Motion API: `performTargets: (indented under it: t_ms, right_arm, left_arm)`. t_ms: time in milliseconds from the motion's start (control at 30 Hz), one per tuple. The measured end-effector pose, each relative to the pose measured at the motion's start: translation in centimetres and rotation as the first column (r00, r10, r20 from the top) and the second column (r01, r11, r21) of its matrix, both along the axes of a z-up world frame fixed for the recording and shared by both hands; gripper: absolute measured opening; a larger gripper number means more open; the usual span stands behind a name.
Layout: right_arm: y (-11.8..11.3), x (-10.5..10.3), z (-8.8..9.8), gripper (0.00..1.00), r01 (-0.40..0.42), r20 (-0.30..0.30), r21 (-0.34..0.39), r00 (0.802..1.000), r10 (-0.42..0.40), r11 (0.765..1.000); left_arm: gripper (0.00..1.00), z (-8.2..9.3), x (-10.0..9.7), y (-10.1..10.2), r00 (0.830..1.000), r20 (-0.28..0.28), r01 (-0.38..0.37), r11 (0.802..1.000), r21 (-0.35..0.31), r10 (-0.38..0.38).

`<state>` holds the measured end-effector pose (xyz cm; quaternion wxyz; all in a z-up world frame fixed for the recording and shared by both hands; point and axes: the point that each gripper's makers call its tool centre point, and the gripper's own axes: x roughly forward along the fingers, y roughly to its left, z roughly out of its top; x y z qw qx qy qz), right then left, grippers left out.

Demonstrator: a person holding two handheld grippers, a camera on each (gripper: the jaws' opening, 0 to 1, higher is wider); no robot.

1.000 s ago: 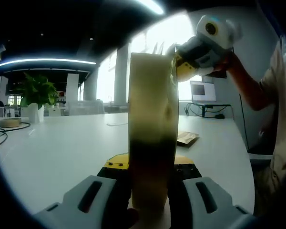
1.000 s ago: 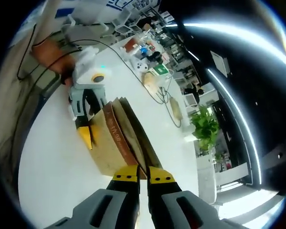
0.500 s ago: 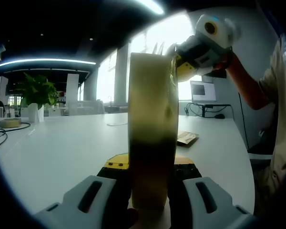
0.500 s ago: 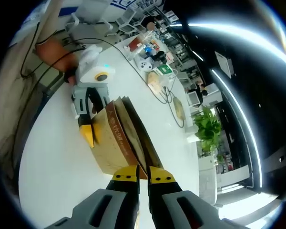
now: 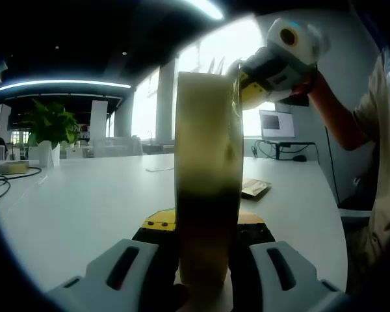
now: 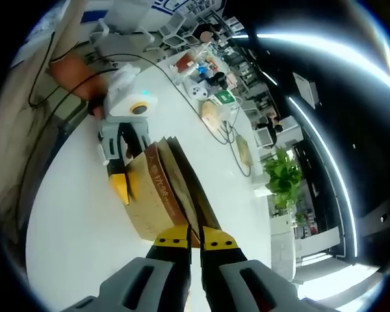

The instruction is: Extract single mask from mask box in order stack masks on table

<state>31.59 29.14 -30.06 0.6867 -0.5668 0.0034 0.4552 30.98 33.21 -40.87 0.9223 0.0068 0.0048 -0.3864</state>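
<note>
Mask box (image 6: 157,195), brown cardboard, upright on white table (image 5: 84,195), clamped betw. left gripper (image 5: 205,244) jaws. Right gripper (image 6: 188,239) jaws nearly shut at box top edge; can't tell if holding mask. Masks likely light, floppy; pinch one edge only.

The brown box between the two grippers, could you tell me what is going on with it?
A person is working a mask box that stands on a white table. The left gripper is clamped on one side of it near the base. The right gripper is nearly shut at the top edge, seemingly pinching something thin there. No mask has visibly come out yet.
</note>
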Motion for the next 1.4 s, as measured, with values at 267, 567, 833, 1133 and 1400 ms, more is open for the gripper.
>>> performTargets:
  t_ms: [267,567,833,1133,1400]
  right_arm:
    - [0.0,0.1,0.1,0.00,0.004,0.019,0.024,1.000,-0.004,1.000]
    - [0.1,0.2,0.3,0.00,0.005,0.039,0.027,0.999,-0.006,1.000]
    - [-0.1,0.1,1.1,0.00,0.015,0.036,0.068,0.999,-0.017,0.998]
    - [-0.1,-0.1,2.1,0.00,0.011,0.058,0.081,0.998,-0.015,0.997]
    - [-0.2,0.0,3.2,0.00,0.018,0.076,0.089,0.997,-0.025,0.996]
  left_arm:
    - [0.19,0.0,0.0,0.0,1.000,0.000,0.000,1.000,0.001,0.000]
    - [0.19,0.0,0.0,0.0,1.000,0.000,0.000,1.000,0.000,0.000]
    - [0.19,0.0,0.0,0.0,1.000,-0.001,0.000,1.000,-0.001,0.000]
    - [0.19,0.0,0.0,0.0,1.000,-0.001,0.000,1.000,0.000,0.000]
    - [0.19,0.0,0.0,0.0,1.000,-0.002,0.000,1.000,-0.001,0.000]
